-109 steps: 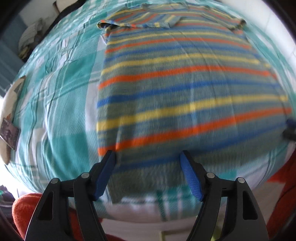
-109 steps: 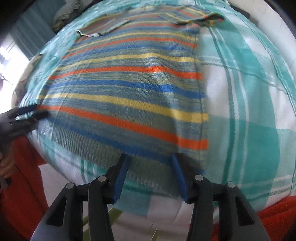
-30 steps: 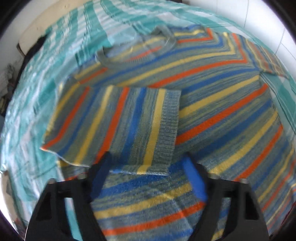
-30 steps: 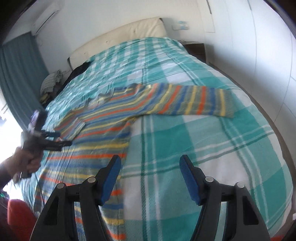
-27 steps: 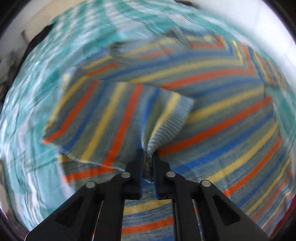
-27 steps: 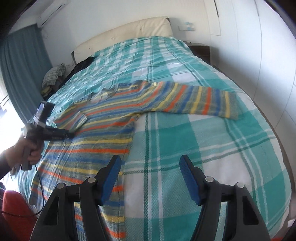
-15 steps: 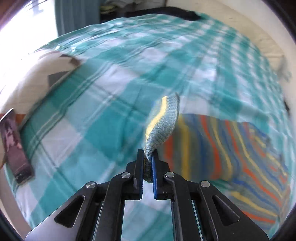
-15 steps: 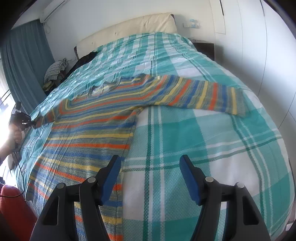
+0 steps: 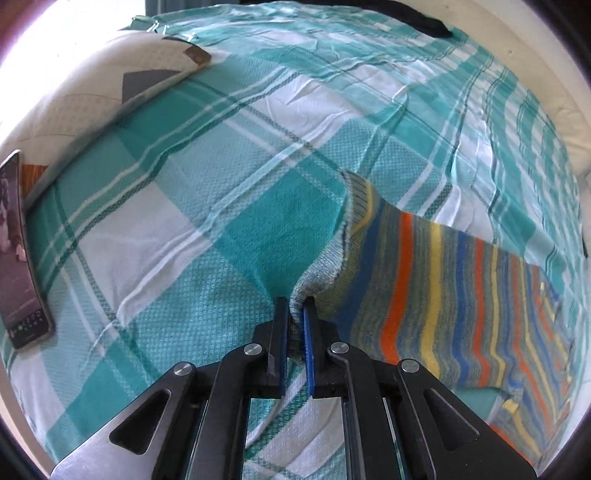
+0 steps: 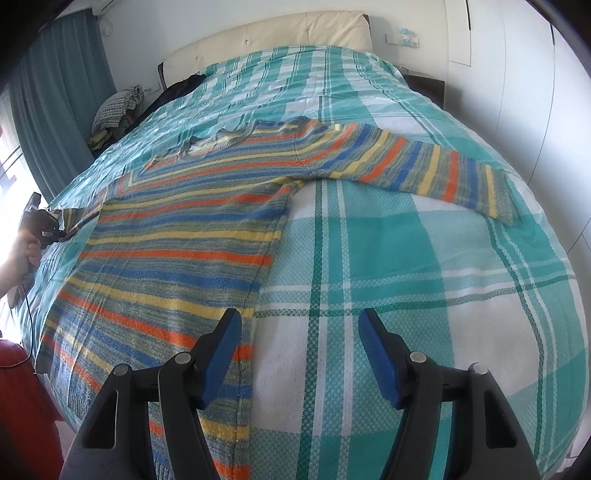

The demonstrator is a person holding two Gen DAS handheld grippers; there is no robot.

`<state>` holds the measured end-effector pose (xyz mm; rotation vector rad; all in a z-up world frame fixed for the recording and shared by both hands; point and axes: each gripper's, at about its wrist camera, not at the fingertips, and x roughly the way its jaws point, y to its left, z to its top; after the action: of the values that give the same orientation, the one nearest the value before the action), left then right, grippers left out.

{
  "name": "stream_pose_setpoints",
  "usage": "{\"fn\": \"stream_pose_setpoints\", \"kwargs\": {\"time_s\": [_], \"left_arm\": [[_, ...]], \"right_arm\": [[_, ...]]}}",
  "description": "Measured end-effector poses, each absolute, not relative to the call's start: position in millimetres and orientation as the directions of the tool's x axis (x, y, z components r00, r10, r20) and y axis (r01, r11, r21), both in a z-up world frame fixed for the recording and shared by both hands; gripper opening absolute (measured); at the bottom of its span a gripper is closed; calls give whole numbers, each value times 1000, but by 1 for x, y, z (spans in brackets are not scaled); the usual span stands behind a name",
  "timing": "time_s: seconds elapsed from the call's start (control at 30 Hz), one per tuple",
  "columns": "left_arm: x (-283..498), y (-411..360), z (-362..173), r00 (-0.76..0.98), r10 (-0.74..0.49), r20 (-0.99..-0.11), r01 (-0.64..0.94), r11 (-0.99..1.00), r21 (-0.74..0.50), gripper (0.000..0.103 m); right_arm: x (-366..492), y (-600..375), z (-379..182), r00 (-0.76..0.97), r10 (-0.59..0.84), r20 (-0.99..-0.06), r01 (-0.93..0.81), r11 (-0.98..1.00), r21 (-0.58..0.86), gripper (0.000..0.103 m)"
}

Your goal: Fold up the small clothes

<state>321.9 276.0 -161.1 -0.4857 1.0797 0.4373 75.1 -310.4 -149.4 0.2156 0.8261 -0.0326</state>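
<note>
A striped sweater (image 10: 177, 236) in blue, orange, yellow and grey lies flat on the bed. My left gripper (image 9: 295, 306) is shut on the ribbed cuff (image 9: 314, 277) of its left sleeve (image 9: 443, 284), which is drawn out sideways over the bedspread. The same left gripper (image 10: 48, 225) shows at the far left of the right wrist view, held by a hand. The other sleeve (image 10: 424, 166) lies stretched out to the right. My right gripper (image 10: 299, 332) is open above the sweater's right side edge, with nothing between its fingers.
The bed carries a teal and white checked bedspread (image 10: 424, 277). A phone (image 9: 18, 258) and a cream cushion (image 9: 74, 92) lie at the left bed edge. Dark clothes (image 10: 181, 86) and a checked bundle (image 10: 118, 107) sit near the headboard (image 10: 266, 33). A red object (image 10: 22, 387) stands low left.
My left gripper shut on the cuff of the sleeve folded over the body and pulled it outward to the left, unfolding the sleeve. My right gripper sank slightly and stayed open.
</note>
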Motion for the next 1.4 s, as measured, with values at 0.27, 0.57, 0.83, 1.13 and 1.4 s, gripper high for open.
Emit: {"fn": "stream_pose_setpoints", "kwargs": {"time_s": [0.27, 0.57, 0.83, 1.13, 1.4], "left_arm": [[275, 283, -135, 403, 146, -903, -547, 830, -110, 43], [127, 144, -154, 287, -141, -948, -12, 989, -150, 46], [78, 85, -164, 284, -256, -924, 127, 965, -228, 65], [74, 106, -165, 313, -397, -863, 31, 912, -409, 63], [88, 118, -151, 377, -540, -752, 46, 822, -568, 62]], "right_arm": [[72, -318, -148, 676, 40, -735, 145, 972, 186, 66], [48, -320, -147, 546, 230, -805, 155, 917, 367, 66], [22, -278, -174, 386, 349, -854, 85, 908, 410, 21], [13, -295, -174, 417, 321, -850, 158, 896, 415, 7], [17, -292, -182, 416, 249, -875, 180, 920, 348, 7]]}}
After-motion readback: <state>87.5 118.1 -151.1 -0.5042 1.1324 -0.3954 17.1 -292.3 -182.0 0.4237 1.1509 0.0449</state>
